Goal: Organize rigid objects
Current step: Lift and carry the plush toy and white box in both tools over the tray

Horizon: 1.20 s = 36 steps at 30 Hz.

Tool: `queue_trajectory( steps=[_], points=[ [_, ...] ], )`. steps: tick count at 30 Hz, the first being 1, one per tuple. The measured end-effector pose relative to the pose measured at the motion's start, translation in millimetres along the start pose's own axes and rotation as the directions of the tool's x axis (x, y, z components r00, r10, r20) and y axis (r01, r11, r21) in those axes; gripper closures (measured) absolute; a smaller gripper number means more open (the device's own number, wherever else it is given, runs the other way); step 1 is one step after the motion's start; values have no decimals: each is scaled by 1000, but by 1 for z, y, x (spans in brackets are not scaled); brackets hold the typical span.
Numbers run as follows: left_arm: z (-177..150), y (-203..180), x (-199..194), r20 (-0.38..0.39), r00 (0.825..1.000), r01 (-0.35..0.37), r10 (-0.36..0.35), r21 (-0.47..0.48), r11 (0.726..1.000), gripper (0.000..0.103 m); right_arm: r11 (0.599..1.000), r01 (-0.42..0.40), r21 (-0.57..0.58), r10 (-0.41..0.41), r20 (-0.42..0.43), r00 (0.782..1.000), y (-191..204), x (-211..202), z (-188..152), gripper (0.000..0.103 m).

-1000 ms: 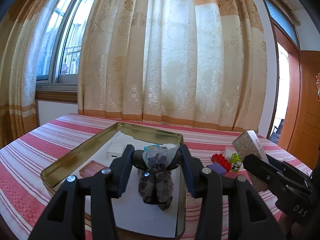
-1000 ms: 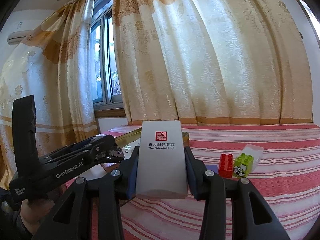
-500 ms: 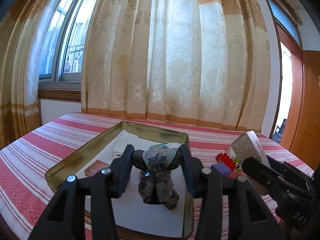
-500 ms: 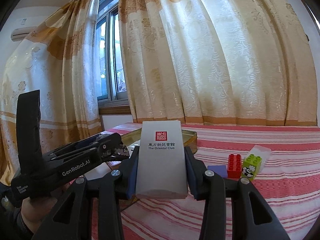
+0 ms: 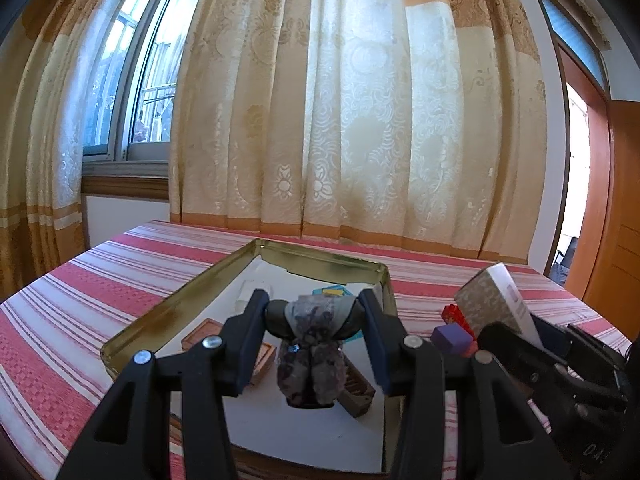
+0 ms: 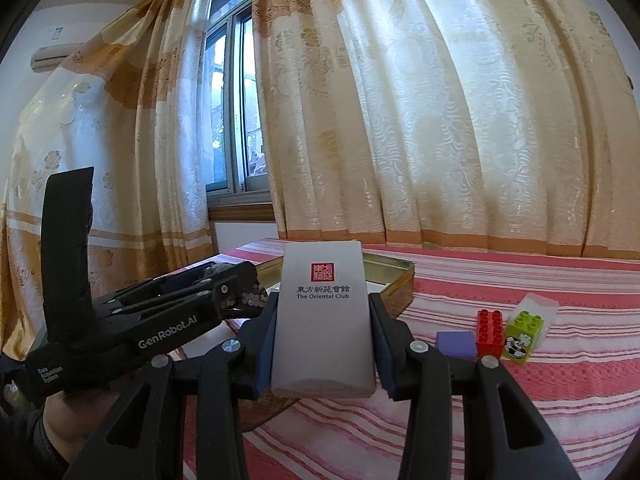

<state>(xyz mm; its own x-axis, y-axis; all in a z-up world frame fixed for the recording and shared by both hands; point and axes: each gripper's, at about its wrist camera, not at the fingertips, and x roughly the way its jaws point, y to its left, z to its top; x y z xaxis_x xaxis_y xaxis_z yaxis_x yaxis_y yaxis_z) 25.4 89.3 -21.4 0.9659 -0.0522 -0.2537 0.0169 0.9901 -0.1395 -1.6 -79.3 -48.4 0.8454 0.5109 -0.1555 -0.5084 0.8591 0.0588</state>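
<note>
Tools both loaded. Left tool (image 5: 314,312) is clamped on a small dark object wrapped in mottled grey fabric (image 5: 312,344), pads pressing its top from both sides; it hangs over the white-lined floor of the gold tin tray (image 5: 168,308). Whether its lower end touches the tray floor, can't tell.

Right tool (image 6: 322,320) is clamped on a white box (image 6: 322,316) with a red seal, marked "The Oriental Club", held upright, off the bench, just beside the tray's right edge. From the left wrist view the same box (image 5: 490,300) sits tilted, showing a patterned side.

Tray contents: brown wooden pieces (image 5: 202,330) near the left wall, another brown block (image 5: 356,390) just behind the held object, a white item (image 5: 256,286) and a blue-yellow item (image 5: 334,291) toward the far end.

On the striped bench cloth (image 6: 520,400), right of the tray: purple block (image 6: 456,344), red brick (image 6: 490,330), green brick (image 6: 524,330) with a black-and-white print, and a clear plastic piece (image 6: 540,304) behind it. Red and green bricks sit just beside each other; purple is close to the red one.

Left tool body (image 6: 160,320) is visible from the right wrist, with a hand (image 6: 64,416) under it.
</note>
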Motion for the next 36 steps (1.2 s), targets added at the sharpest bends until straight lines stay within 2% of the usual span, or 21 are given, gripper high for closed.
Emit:
queue_trajectory(
  steps=[14, 20, 24, 27, 32, 36],
  points=[
    [2, 20, 6, -39, 999, -31, 30, -12, 999, 58, 999, -44, -31, 42, -56, 998, 13, 16, 0, 59],
    [7, 30, 22, -128, 992, -5, -1, -43, 999, 58, 995, -94, 33, 98, -137, 986, 9, 36, 3, 59],
    [12, 39, 30, -173, 985, -10, -2, -71, 997, 58, 988, -131, 79, 143, -162, 976, 10, 49, 14, 59],
    [16, 43, 37, -198, 980, -33, 20, -62, 998, 58, 993, -114, 33, 118, -167, 979, 19, 58, 24, 59],
    [22, 45, 53, -254, 964, -81, 75, -14, 997, 57, 996, -86, -1, 83, -236, 968, 28, 88, 35, 59],
    [25, 44, 59, -268, 958, -100, 102, 18, 995, 57, 997, -73, 5, 71, -277, 958, 25, 107, 34, 59]
  ],
)
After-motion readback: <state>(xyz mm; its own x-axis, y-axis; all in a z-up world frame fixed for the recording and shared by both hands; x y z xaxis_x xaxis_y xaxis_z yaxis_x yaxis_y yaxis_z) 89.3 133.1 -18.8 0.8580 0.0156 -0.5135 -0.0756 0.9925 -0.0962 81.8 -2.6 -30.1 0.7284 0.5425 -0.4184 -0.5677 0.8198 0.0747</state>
